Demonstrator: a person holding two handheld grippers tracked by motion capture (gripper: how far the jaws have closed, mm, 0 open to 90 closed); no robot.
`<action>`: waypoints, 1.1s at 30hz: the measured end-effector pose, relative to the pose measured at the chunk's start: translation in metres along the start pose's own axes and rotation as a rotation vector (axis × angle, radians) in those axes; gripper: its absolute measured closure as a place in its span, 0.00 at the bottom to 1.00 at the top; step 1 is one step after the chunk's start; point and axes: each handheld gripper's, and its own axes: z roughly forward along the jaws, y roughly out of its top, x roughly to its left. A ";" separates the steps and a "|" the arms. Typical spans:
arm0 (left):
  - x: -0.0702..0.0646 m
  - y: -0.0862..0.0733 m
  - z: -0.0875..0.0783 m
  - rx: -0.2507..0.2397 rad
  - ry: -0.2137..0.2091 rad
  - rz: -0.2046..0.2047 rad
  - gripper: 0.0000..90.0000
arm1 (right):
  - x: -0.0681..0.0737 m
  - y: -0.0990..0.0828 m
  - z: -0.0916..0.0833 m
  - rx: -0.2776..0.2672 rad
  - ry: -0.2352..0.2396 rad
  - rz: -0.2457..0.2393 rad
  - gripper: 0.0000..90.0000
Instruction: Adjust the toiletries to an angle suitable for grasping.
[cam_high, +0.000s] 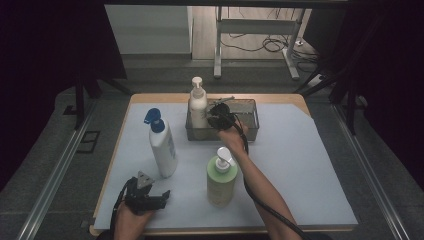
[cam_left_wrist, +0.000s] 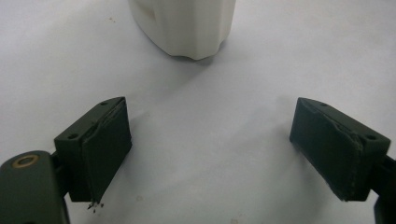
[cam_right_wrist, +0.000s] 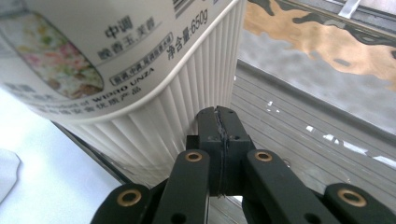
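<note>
A cream pump bottle (cam_high: 198, 107) stands upright at the left end of a dark mesh basket (cam_high: 251, 121) at the back of the table. My right gripper (cam_high: 218, 116) is down in the basket just right of that bottle. In the right gripper view its jaws (cam_right_wrist: 220, 114) are shut flat together with nothing between them, right beside the ribbed side of the bottle (cam_right_wrist: 116, 70). My left gripper (cam_high: 162, 197) rests near the front left corner, open and empty (cam_left_wrist: 210, 149). The base of a white bottle (cam_left_wrist: 184, 25) with a blue pump (cam_high: 163, 145) stands ahead of it.
A green pump bottle (cam_high: 221, 180) stands upright in the middle front, close to the person's right forearm. A white sheet (cam_high: 300, 170) covers the wooden tabletop. The basket's slatted floor (cam_right_wrist: 299, 126) stretches away behind the right jaws.
</note>
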 end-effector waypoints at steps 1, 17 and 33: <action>0.000 0.000 0.000 0.000 0.000 0.000 0.14 | 0.001 0.000 0.001 -0.001 0.002 -0.004 0.99; 0.000 0.000 0.000 0.000 0.000 -0.001 0.14 | 0.012 0.003 0.006 -0.002 0.028 -0.021 1.00; 0.000 0.000 0.000 0.000 0.000 0.000 0.14 | 0.010 0.003 -0.001 -0.014 0.018 -0.029 0.87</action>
